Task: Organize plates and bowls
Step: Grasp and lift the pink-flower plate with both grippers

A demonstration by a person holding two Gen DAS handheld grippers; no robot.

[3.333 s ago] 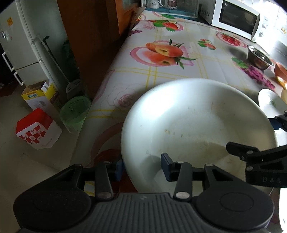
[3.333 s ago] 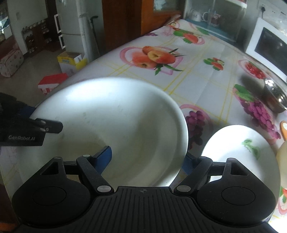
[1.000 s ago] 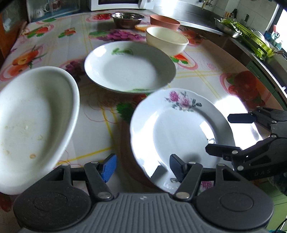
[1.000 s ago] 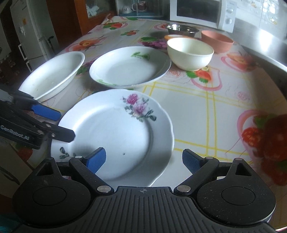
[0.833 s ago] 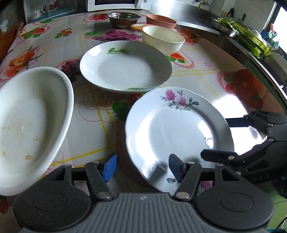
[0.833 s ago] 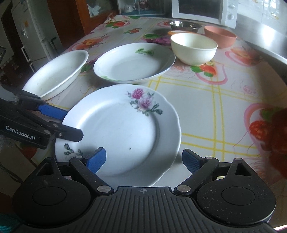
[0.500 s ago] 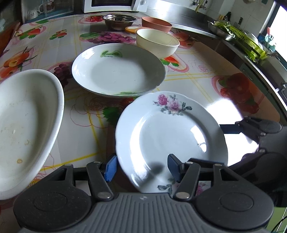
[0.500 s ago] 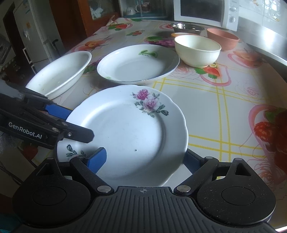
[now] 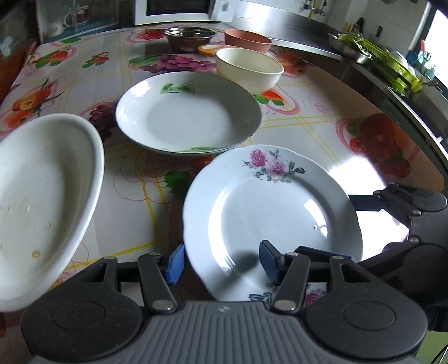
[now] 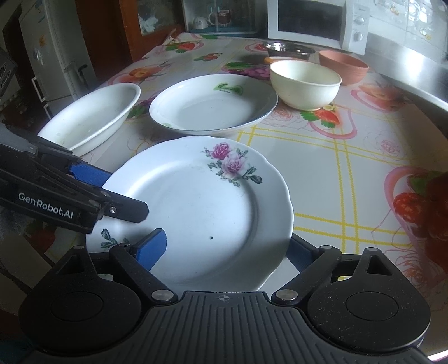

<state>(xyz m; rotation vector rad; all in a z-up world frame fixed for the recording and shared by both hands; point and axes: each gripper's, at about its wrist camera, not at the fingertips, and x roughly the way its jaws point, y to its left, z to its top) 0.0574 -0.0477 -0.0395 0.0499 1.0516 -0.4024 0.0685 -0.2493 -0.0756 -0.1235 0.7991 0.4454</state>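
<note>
Both tools have left the large white dish [image 9: 42, 196], which now sits at the left end of the bench [image 9: 308, 117], and have come over the rose plate [image 9: 274, 212] at the near edge. That plate lies flat on the fruit-print cloth, just in front of the deep plate [image 9: 187, 120] and near the cream bowl [image 9: 249, 68]; a pink bowl [image 9: 247, 39] and a steel bowl [image 9: 189, 35] stand further back, before the microwave [image 10: 316, 22]. The left tool [image 9: 221, 263] has just been closing: its blue pads straddle the plate's near-left rim, one outside the edge and one over the inner face, but a gap shows on both sides, so it is not yet gripping. The right tool [image 10: 226, 249] stands wide open across the near-right part of the same plate, one pad above the plate's floor and the other beside the rim, neither pressing. The plate has not been lifted. Judgement: the big dish is dealt with for now, and the step in hand is taking up the rose plate, probably to stack it with the deep plate. The rim is thin and glazed and the plate lies flat, so a shallow bite could slip; the left pads should seat well over the edge before any lift.
</note>
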